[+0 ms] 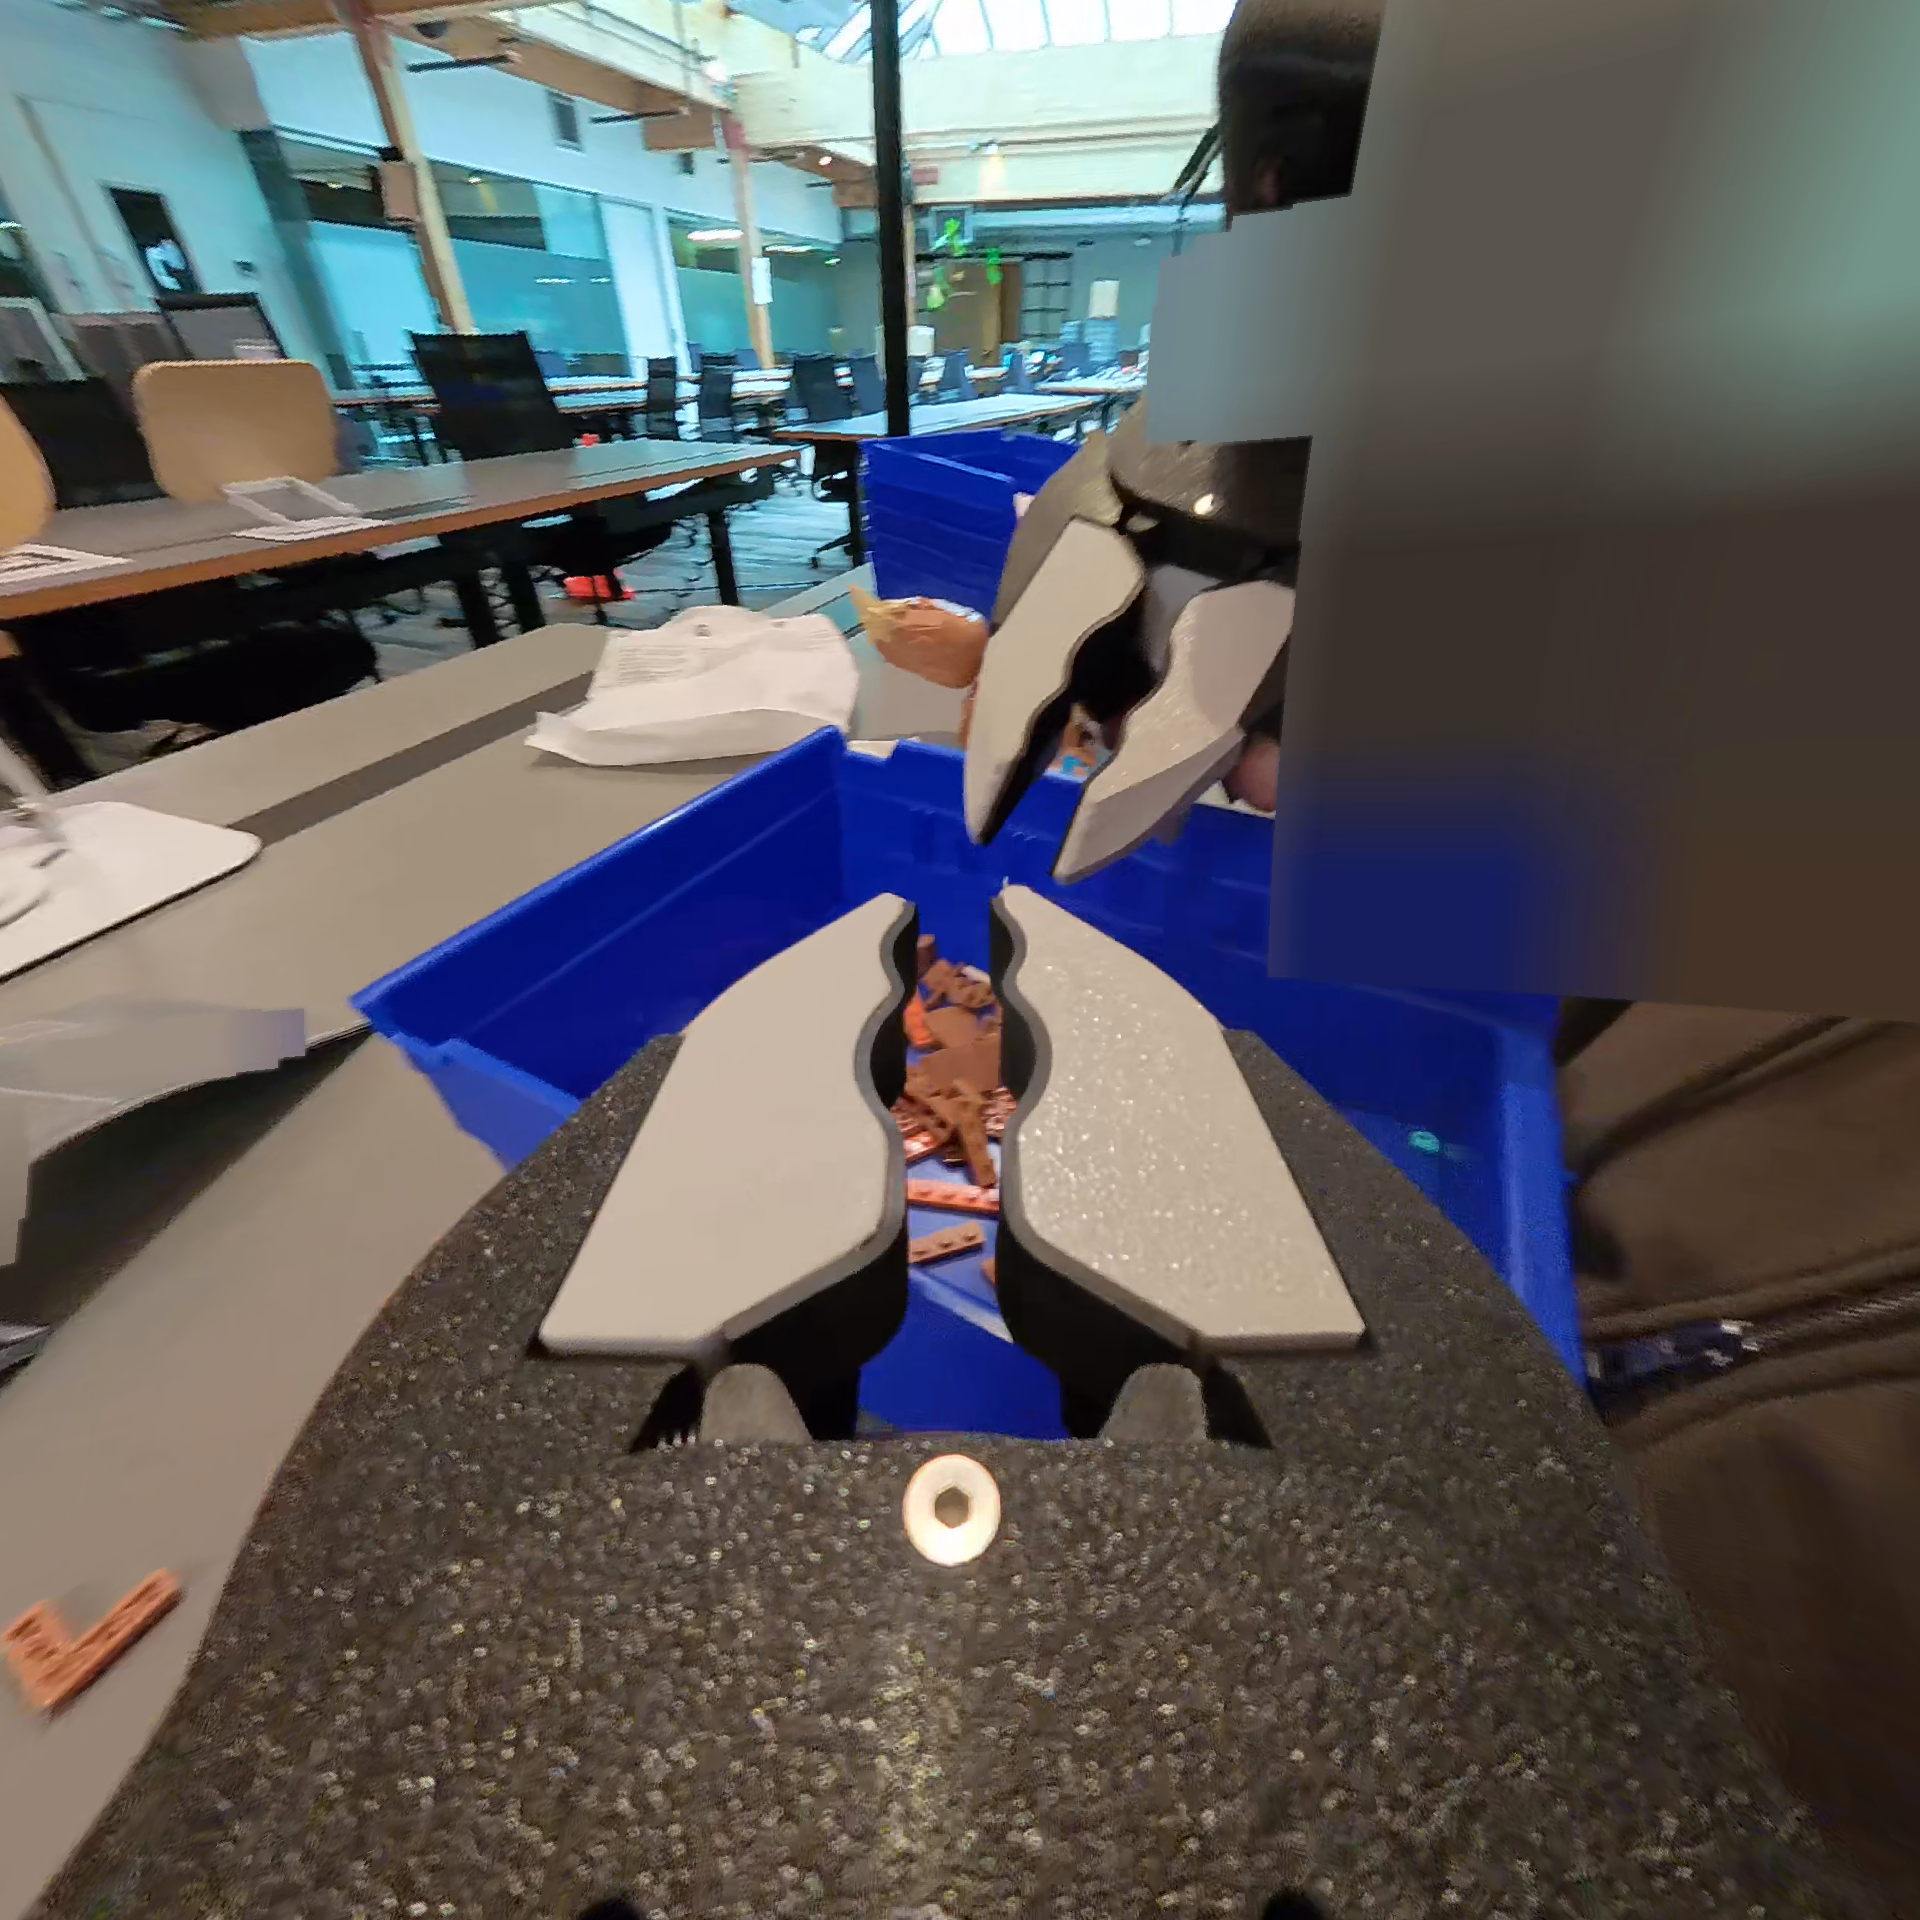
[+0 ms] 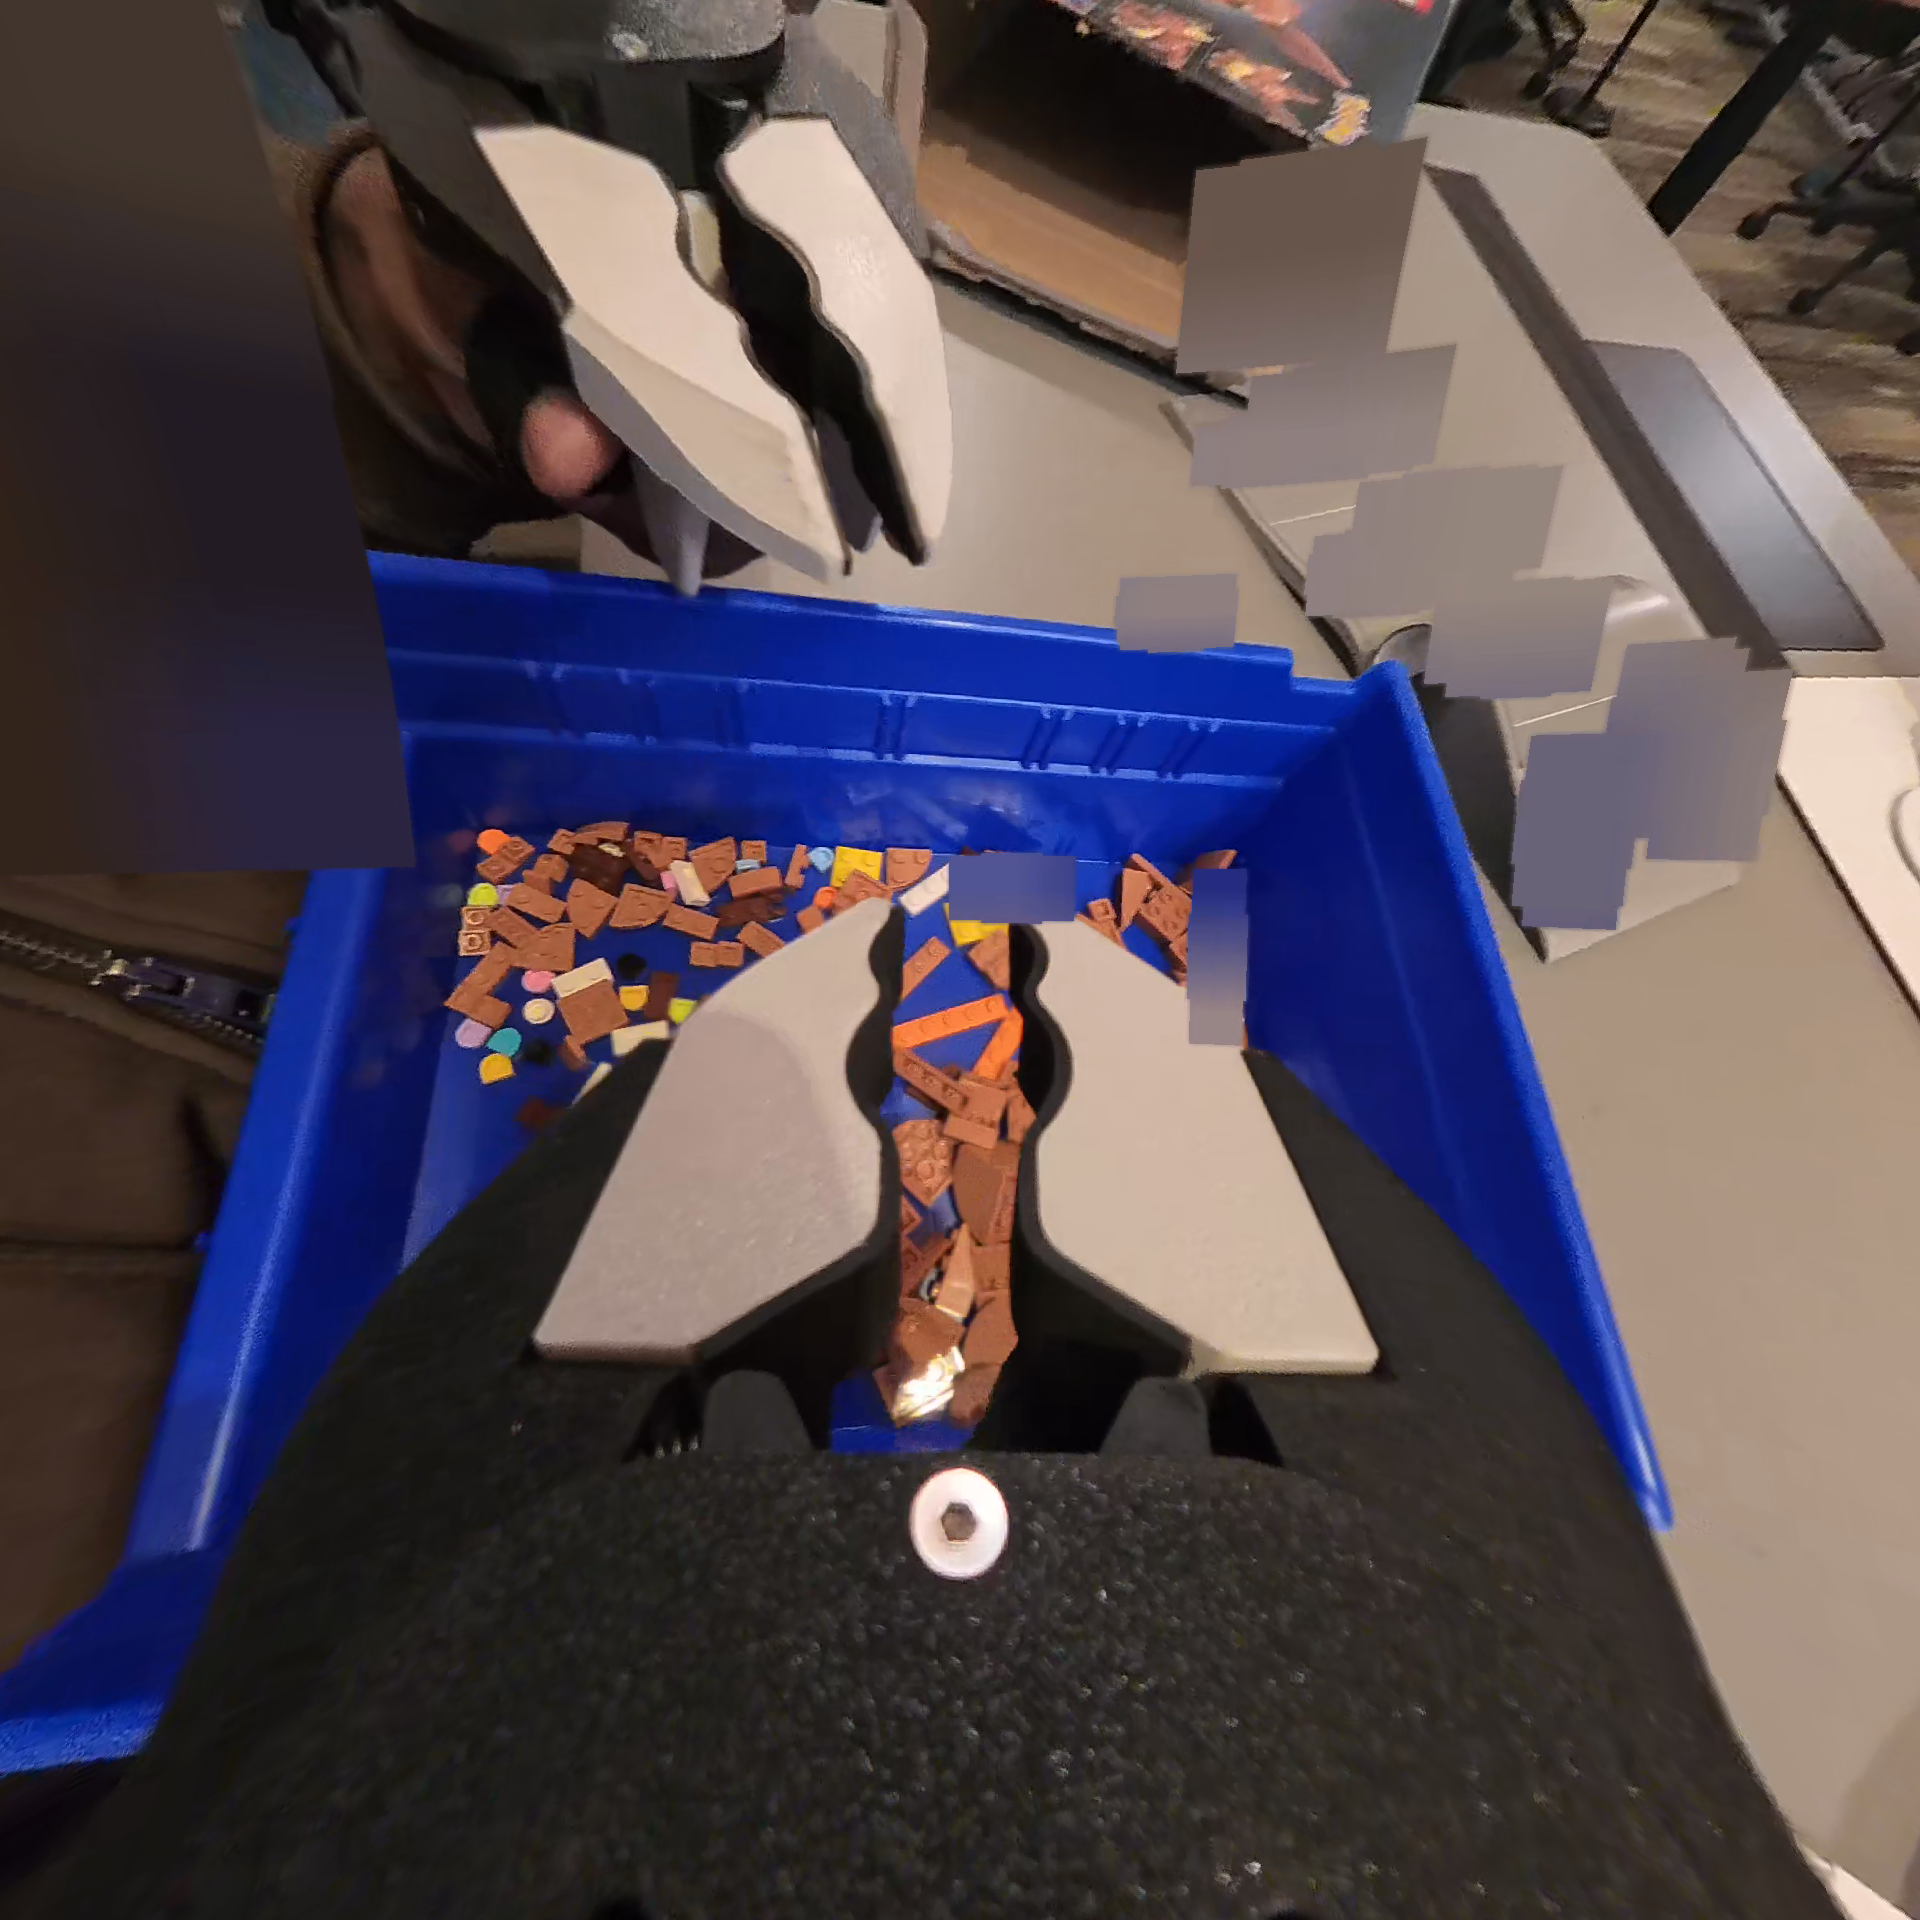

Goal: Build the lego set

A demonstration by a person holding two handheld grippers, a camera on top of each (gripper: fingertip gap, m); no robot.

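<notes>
A blue bin [image 2: 831,623] holds a heap of loose lego pieces [image 2: 582,914], mostly brown, with a few yellow, white and pastel ones and an orange plate [image 2: 951,1023]. My right gripper [image 2: 956,923] hangs over the bin's middle, open with nothing between its pads. My left gripper [image 1: 954,899] is above the bin's near edge [image 1: 603,914], open and empty. The pieces [image 1: 951,1091] show through its gap. The left gripper also shows in the right wrist view [image 2: 878,556] above the far rim. The right gripper shows in the left wrist view [image 1: 1023,852], tips apart.
A brown L-shaped lego assembly [image 1: 83,1647] lies on the grey table at the left. A white paper bag [image 1: 717,675] and stacked blue bins [image 1: 935,509] lie beyond the bin. An open lego box [image 2: 1226,52] stands behind. A person's brown jacket [image 1: 1745,1351] is beside the bin. One gripper's finger ends stand about 6 cm off the other's. Both grippers' tips are roughly 25 cm from the brown L-shaped lego assembly [image 1: 83,1647].
</notes>
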